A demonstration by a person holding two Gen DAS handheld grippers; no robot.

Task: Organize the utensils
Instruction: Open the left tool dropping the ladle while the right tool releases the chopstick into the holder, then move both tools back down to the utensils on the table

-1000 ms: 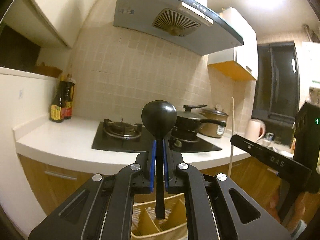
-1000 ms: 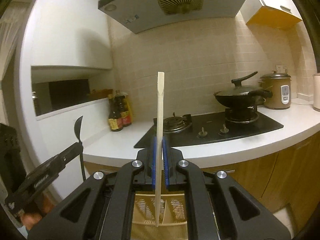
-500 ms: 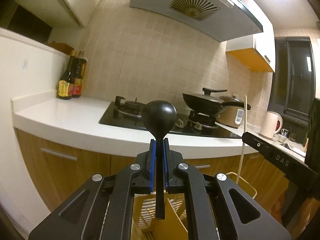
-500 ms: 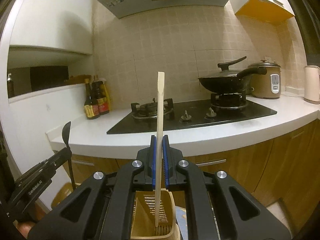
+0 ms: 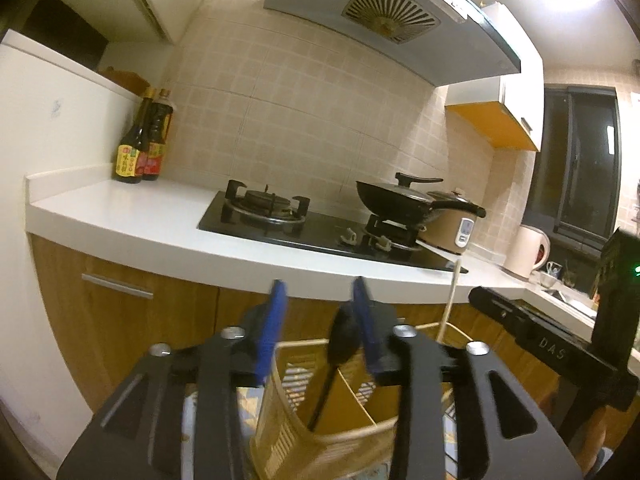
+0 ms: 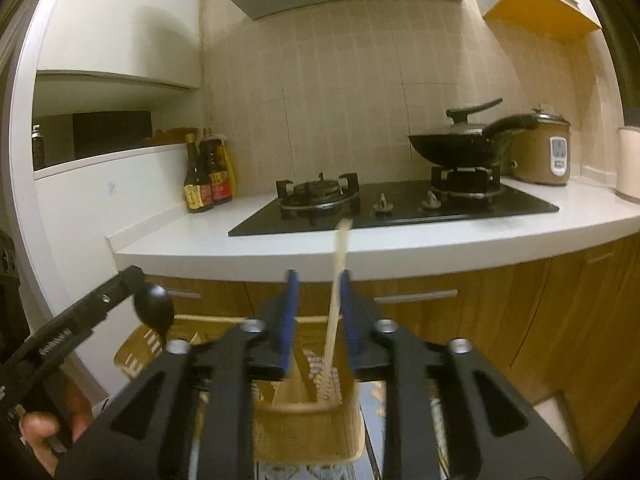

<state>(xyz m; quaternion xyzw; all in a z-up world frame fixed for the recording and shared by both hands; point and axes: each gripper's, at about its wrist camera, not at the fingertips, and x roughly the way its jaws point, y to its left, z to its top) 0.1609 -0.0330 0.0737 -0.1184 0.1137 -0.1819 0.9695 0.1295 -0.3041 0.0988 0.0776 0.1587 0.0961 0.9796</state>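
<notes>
My left gripper (image 5: 319, 302) is open. The black ladle (image 5: 340, 340) stands in a compartment of the woven utensil basket (image 5: 304, 420) below it, leaning against the right blue pad (image 5: 362, 320). My right gripper (image 6: 317, 292) is open too. The pale wooden chopstick (image 6: 338, 280) stands blurred between its pads with its lower end in the basket (image 6: 308, 428). The ladle's bowl (image 6: 154, 312) and the left gripper's finger (image 6: 80, 320) show at the left of the right wrist view. The right gripper's finger (image 5: 540, 344) shows at the right of the left wrist view.
A white counter (image 5: 160, 224) carries a black gas hob (image 5: 320, 232), a lidded wok (image 5: 396, 200), a rice cooker (image 6: 540, 152), sauce bottles (image 5: 140, 152) and a kettle (image 5: 528, 252). Wooden cabinet doors (image 6: 520, 312) stand behind the basket.
Both grippers have opened. The ladle and the chopstick have dropped down into the basket. Both grippers have sunk lower in front of the cabinets.
</notes>
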